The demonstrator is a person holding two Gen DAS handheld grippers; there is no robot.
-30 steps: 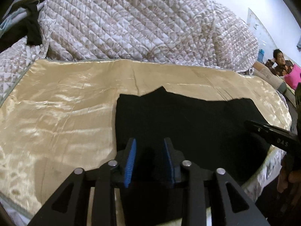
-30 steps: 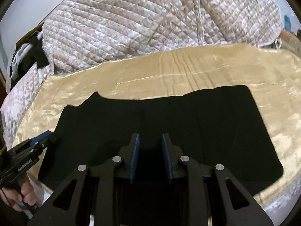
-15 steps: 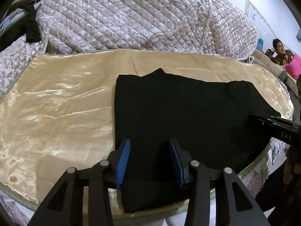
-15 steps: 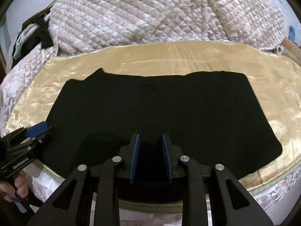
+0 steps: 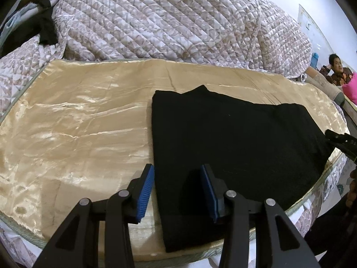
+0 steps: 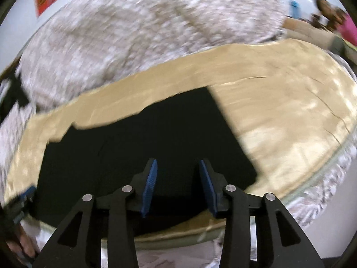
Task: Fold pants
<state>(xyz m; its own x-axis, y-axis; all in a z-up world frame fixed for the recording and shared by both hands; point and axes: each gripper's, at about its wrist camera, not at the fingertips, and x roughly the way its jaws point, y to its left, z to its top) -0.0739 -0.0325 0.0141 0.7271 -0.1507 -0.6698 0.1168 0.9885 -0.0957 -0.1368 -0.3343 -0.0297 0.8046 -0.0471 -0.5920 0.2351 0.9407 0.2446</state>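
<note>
Left wrist view: your left gripper (image 5: 177, 189) hangs with its jaws parted and nothing between the pads, just above the near left edge of the black pants (image 5: 234, 143), which lie flat on the gold satin sheet (image 5: 78, 120). To fold cleanly, I'd pinch that edge through all layers. The cloth is matte, soft and limp; the sheet is glossy, creased and probably slippery.

Right wrist view, blurred: your right gripper (image 6: 177, 187) is opening, its jaws empty, above the pants' (image 6: 156, 138) near edge. Beyond the pants the quilted cover (image 6: 145, 26) bulges.
</note>
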